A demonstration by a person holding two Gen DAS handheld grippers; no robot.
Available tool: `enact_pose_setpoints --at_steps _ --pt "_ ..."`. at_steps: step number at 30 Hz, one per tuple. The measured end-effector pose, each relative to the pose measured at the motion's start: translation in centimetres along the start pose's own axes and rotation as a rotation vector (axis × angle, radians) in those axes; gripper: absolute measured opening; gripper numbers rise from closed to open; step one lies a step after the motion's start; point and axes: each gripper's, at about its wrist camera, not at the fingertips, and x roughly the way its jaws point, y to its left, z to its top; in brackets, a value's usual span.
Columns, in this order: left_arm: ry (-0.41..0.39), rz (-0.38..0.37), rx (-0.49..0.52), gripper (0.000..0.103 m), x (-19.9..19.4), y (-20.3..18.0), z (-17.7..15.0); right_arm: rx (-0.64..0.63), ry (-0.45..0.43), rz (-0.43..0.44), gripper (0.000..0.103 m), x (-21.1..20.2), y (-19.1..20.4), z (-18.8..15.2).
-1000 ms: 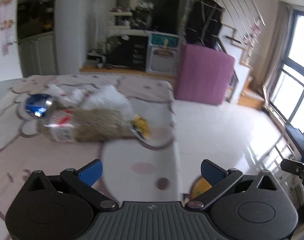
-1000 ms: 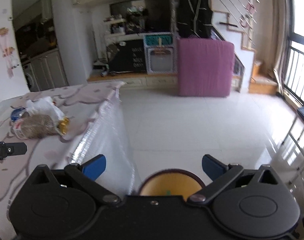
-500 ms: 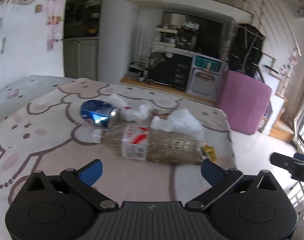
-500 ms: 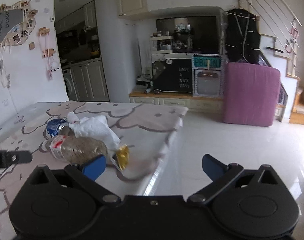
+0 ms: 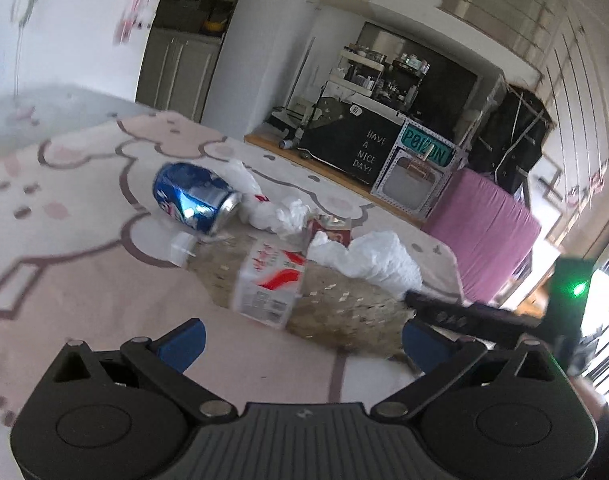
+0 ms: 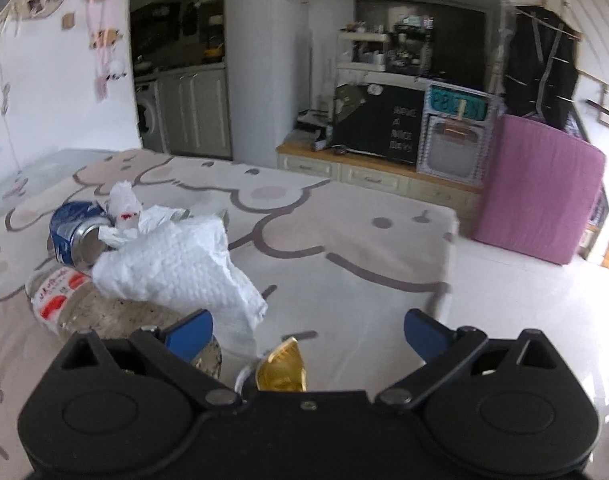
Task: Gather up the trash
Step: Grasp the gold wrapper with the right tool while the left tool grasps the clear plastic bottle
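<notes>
Table (image 5: 84, 280): trash heap of plastic bottle (image 5: 304, 292), crumpled tissue (image 6: 176, 268), blue can (image 5: 192, 200) and gold wrapper (image 6: 282, 368), the wrapper half hidden behind the right gripper (image 6: 308, 332). Left gripper (image 5: 302, 340) and right gripper: jaws spread, empty. Both sit closer to the heap than half a second ago, the bottle now between the left gripper's fingers.

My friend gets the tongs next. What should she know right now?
Left tongs: open, holding nothing, pointing at the plastic bottle lying on its side.
Right tongs: open, holding nothing, just right of the pile.
All the trash sits together on the table: the bottle, a blue can behind it, a big white paper towel on top, smaller crumpled tissues, and a gold wrapper near the right tongs.
Done: nothing picked up.
Left: collect it all. No bin is in view.
</notes>
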Motion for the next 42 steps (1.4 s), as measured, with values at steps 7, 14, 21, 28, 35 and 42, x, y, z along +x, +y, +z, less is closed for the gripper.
enact_pose_setpoints --at_steps 7,14,21,28,35,42 --pt "0.068 0.038 -0.15 0.103 4.6 0.3 0.4 -0.094 0.059 0.131 0.103 0.7 1.4 -1.1" --pt "0.093 0.152 -0.297 0.103 7.4 0.1 0.9 -0.135 0.088 0.175 0.102 0.4 3.2 -3.1" --pt "0.14 0.25 -0.375 0.09 8.9 0.4 0.7 -0.119 0.094 0.181 0.057 -0.2 3.1 -4.2" --pt "0.15 0.21 -0.328 0.075 8.0 0.5 0.6 -0.009 0.086 0.152 0.036 -1.7 1.5 -4.6" --pt "0.235 0.154 -0.116 0.075 5.4 1.1 -0.3 0.166 0.084 0.176 0.037 -2.1 -0.3 -4.2" --pt "0.365 0.083 0.179 0.075 1.9 1.5 -1.9 0.369 0.105 0.16 0.035 -0.4 -1.5 -4.4"
